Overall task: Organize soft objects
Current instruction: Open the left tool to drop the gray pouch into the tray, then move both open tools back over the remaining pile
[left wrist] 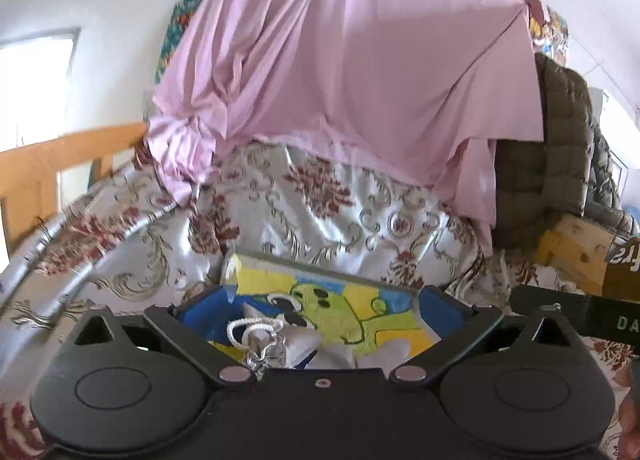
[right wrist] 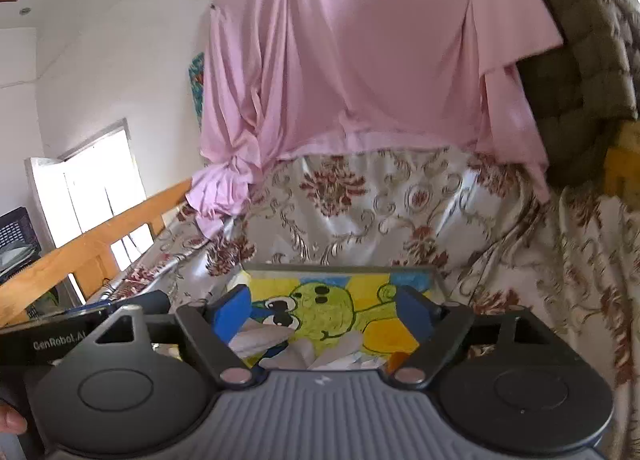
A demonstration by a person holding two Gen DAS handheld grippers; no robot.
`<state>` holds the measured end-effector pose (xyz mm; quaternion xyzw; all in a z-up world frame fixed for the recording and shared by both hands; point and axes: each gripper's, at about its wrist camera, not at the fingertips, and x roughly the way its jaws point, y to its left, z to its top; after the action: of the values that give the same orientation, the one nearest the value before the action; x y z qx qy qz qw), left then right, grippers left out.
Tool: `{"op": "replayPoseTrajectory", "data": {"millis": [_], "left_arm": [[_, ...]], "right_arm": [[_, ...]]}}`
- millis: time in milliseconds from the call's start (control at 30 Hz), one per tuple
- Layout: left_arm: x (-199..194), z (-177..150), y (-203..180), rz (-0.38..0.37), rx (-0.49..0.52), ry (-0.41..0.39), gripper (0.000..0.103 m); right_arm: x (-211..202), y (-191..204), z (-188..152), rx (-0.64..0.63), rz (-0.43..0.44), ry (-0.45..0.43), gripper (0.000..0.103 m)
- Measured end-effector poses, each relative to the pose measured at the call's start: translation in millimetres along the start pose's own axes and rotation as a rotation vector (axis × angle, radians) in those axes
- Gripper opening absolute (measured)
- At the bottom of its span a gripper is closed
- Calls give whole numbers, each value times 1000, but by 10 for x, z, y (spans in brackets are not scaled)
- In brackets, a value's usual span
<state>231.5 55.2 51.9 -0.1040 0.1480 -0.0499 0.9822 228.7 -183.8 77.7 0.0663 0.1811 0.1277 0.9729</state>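
Two grippers spread wide above a painted tray of soft things

Two wide-apart blue fingers [left wrist: 196, 312] frame the left wrist view; the left gripper [left wrist: 320, 314] stands open with nothing pinched. Below and between them lies a tray [left wrist: 320, 280] painted with a green cartoon figure on yellow and blue. In its near part sits a small grey pouch [left wrist: 280, 344] with a white cord loop, and pale folded cloths [left wrist: 384, 352] lie just beside it. The tray rests on a floral bedspread [left wrist: 320, 204]. A pink sheet [left wrist: 340, 60] hangs behind, with a quilted olive jacket [left wrist: 560, 140] to its right and a wooden rail [left wrist: 60, 156] at left.

From the right wrist view, the right gripper [right wrist: 322, 314] also has its blue fingers [right wrist: 232, 312] spread, touching nothing. The same tray [right wrist: 340, 270] lies between them, pale cloths [right wrist: 304, 348] heaped at its near edge. A fingertip [right wrist: 12, 426] shows at the lower left corner.
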Motion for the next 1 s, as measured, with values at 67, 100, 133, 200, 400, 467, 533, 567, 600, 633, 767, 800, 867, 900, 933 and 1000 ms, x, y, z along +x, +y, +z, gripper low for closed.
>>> {"op": "replayPoseTrajectory", "data": {"millis": [67,100,133,200,400,467,533,567,600,633,767,800,867,900,933,1000], "left_arm": [[-146,1,-64,13,1,-20,102],[-211,-6,-94,25,-4,-28,102],[-292,-22,-129,37,-10,-39,102],[-440,-71,-188,51,-18,-55,102],[-830,-303,-330,78,-8,-63,102],[-951,-403,-356,93,-25,-41,102],[-1067,-508,-385,96,-39,-23,102],[-1131,-575,-405,100,-38,-16,102],[-1179,-627,-415,106,-34,-10,102],[-1230,-682,-421,114,-30,-3,102],[-1394,-856,-442,141,-16,28,102],[-1424,-878,-446,146,-12,32,102],[-1463,-895,-443,152,-10,34,102],[-1476,-905,-446,156,-8,39,102],[-1488,-918,-455,160,-3,46,102],[-1508,-957,-471,163,8,61,102]], "right_arm": [[-166,-2,-2,-11,-3,-22,87],[-243,-7,-7,-14,-3,-30,88],[-320,-13,-17,-13,-6,-36,89],[-454,-30,-48,-3,-8,-39,92],[-833,-37,-238,13,1,-48,97],[-931,-37,-313,21,-3,-45,99],[-1018,-47,-391,41,2,-33,99],[-1059,-59,-428,52,5,-31,100],[-1098,-67,-461,61,6,-32,101],[-1142,-74,-499,67,4,-34,102],[-1294,-126,-637,89,-16,-33,103],[-1334,-140,-679,92,-22,-30,103],[-1398,-158,-767,96,-36,-22,103],[-1425,-164,-813,95,-42,-16,103],[-1454,-171,-862,94,-49,-10,103],[-1505,-171,-957,89,-66,1,103]]}}
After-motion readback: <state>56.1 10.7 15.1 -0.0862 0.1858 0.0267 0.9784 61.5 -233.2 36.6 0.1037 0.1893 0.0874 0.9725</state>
